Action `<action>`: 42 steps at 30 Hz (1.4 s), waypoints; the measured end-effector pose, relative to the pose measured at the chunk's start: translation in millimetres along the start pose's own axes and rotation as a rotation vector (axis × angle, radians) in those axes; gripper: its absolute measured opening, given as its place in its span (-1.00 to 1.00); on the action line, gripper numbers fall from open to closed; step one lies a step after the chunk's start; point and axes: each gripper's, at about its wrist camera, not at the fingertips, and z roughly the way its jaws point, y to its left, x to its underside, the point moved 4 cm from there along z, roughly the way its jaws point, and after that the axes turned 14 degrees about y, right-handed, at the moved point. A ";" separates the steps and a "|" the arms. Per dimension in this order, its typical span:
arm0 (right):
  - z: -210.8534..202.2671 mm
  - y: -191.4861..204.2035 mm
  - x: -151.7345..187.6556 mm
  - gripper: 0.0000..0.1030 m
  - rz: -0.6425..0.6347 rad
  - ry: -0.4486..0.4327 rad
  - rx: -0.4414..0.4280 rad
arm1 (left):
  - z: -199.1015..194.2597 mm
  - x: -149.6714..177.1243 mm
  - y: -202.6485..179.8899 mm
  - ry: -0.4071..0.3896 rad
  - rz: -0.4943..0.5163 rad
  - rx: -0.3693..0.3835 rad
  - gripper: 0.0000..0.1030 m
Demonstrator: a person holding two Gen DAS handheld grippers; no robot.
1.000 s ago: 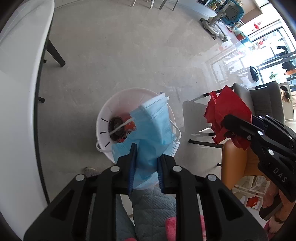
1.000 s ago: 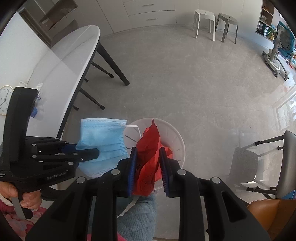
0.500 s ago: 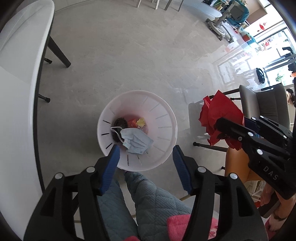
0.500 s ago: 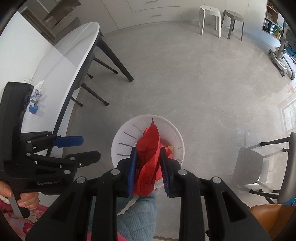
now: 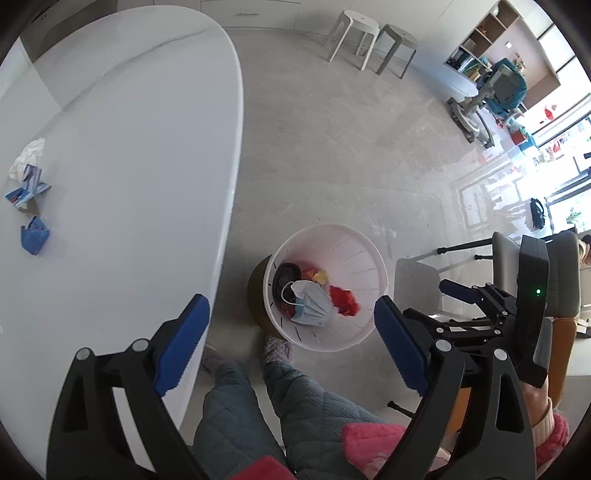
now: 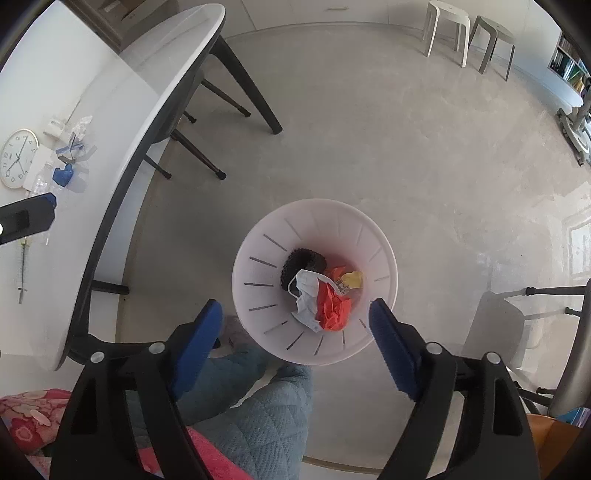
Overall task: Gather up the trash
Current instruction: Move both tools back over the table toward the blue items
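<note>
So the white slotted trash bin [image 6: 316, 229] sits on the floor just off the table edge, and it's got a little pile at the bottom: a blue face mask [image 6: 306, 301] with its ear loop flopped out, crumpled red paper [image 6: 332, 304] lying right against the mask at about 3 o'clock of it, a yellow scrap [image 6: 352, 278] up around 1 o'clock, and something dark and round [image 6: 304, 262] at 12 o'clock, can't really tell what that one is. The mask looks creased and folded over, pale blue with white edges; the red paper is scrunched into a loose wad.

Left gripper [image 5: 291, 341] is spread wide with nothing between the blue pads. Right gripper [image 6: 295, 332] is the same deal, jaws way apart and holding nothing, hanging above the bin with the rim between its fingers.

The left wrist view gives you the white table [image 5: 147, 147] top, with more trash at 9 o'clock: a white crumpled tissue [image 5: 27, 157], a printed wrapper [image 5: 27, 190] and a blue scrap [image 5: 35, 240]. It also catches the right gripper at 3 o'clock. The right wrist view instead shows the table's dark legs and a wall clock [image 6: 18, 157] at 9 o'clock, plus two stools [image 6: 469, 31] at 1 o'clock.
</note>
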 end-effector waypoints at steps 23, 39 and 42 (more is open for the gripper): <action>-35.5 150.0 -64.4 0.95 -0.172 -0.116 0.087 | -70.5 53.0 175.5 -0.146 -0.299 -0.022 0.85; -28.1 252.8 -98.5 0.95 -0.259 -0.138 0.119 | -63.2 51.8 268.6 -0.170 -0.401 0.063 0.85; -29.6 260.3 -107.5 0.95 -0.282 -0.139 0.118 | -54.7 39.8 268.9 -0.178 -0.393 0.070 0.85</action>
